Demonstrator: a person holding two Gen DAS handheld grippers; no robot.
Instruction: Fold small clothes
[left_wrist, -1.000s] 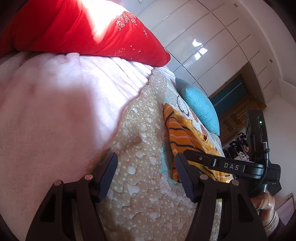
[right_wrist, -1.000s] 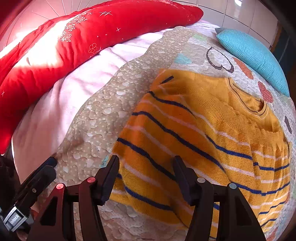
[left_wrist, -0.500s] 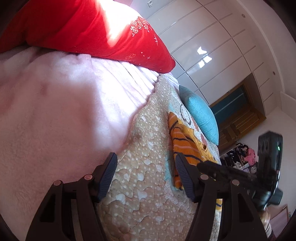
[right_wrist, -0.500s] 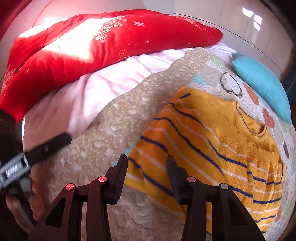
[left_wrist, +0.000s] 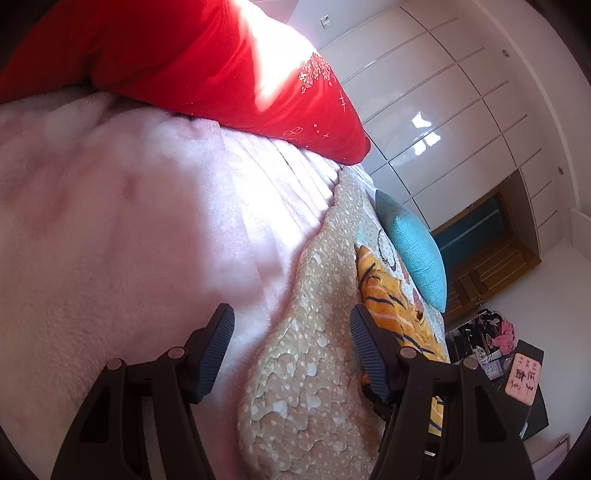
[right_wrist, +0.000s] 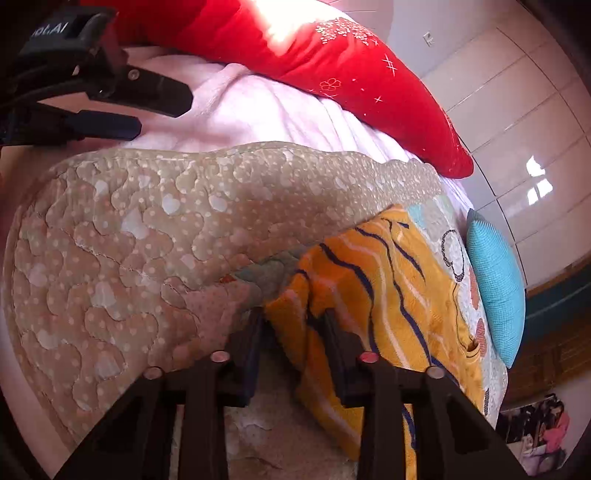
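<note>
Sweater (right_wrist: 373, 280); card's (left_wrist: 521, 380) script seems unreadable.

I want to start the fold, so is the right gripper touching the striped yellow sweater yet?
Touching. The right wrist view shows the right gripper, whose jaws have just been closing, pinching a bunched edge of the striped yellow sweater between its fingers.

The striped sweater (right_wrist: 384, 295) is soft orange knit. The quilt (right_wrist: 122, 240) beneath is matt stitched cotton with puffy hearts. The pink blanket (left_wrist: 129, 221) looks fleecy, the red duvet (left_wrist: 207, 62) smooth with a slight sheen. The cushion (left_wrist: 413, 247) is ribbed turquoise knit. Wardrobe doors (left_wrist: 424, 96) are glossy white.
</note>
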